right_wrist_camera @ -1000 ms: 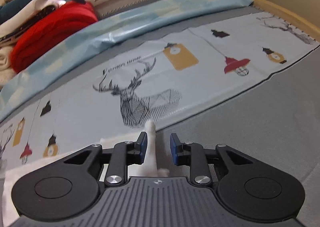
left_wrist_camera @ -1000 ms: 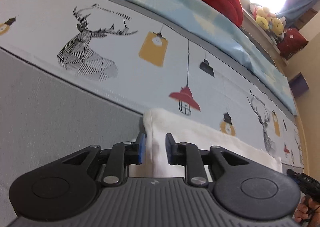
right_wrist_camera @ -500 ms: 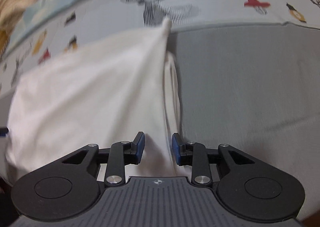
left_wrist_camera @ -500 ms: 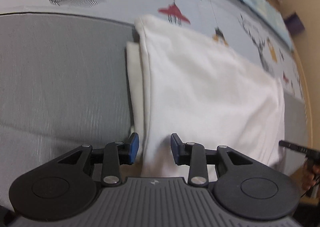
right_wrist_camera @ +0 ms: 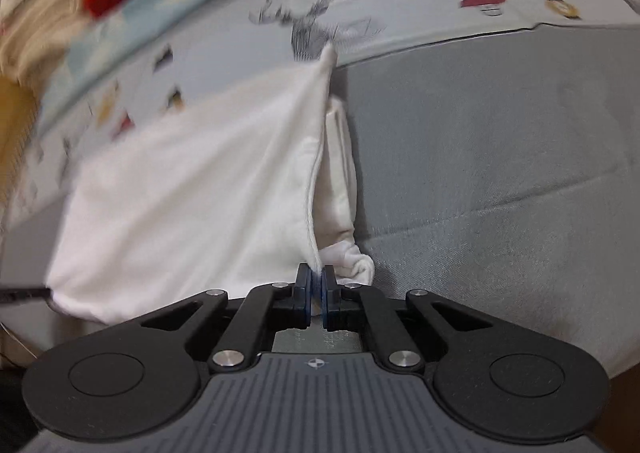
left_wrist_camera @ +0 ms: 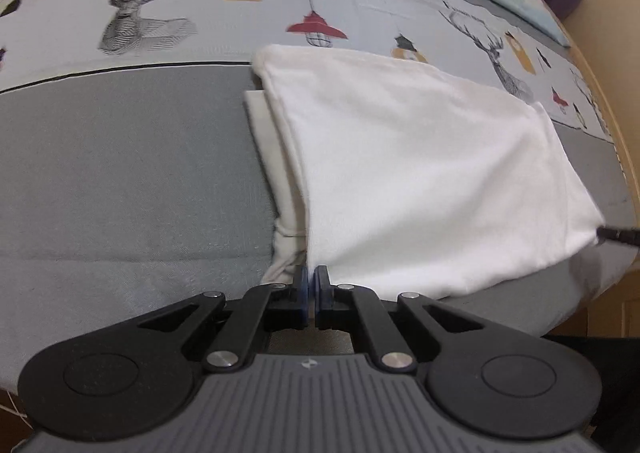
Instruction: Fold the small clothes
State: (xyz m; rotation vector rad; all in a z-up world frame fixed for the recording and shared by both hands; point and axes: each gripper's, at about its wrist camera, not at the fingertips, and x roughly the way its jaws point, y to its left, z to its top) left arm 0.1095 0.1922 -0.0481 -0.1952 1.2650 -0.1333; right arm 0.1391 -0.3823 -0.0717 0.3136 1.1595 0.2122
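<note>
We have the white garment (left_wrist_camera: pixel 420 173) spread on the grey part of the bed (left_wrist_camera: pixel 120 181), its far edge reaching the printed sheet (left_wrist_camera: pixel 160 13) with the deer and lamps. It already lies doubled: a top layer is drawn over a narrower folded strip that shows along each side edge, so we judge at least one fold made.

Our left tool (left_wrist_camera: pixel 311 281) has just been closing and now pinches the near left corner of the top layer, its jaws pressed together on the thin cloth. Our right tool (right_wrist_camera: pixel 316 285) has likewise just been closing and grips the near right corner (right_wrist_camera: pixel 316 253), the hem running up from its jaws toward the raised far corner. In the left view the right tool's tip shows at the cloth's far edge, dark and blurred.

What is left, as we read it: carry both held corners across for another fold, lay them down square, and smooth the bunched bit beside the right tool. The right view is blurred, so finer creases we cannot tell.
</note>
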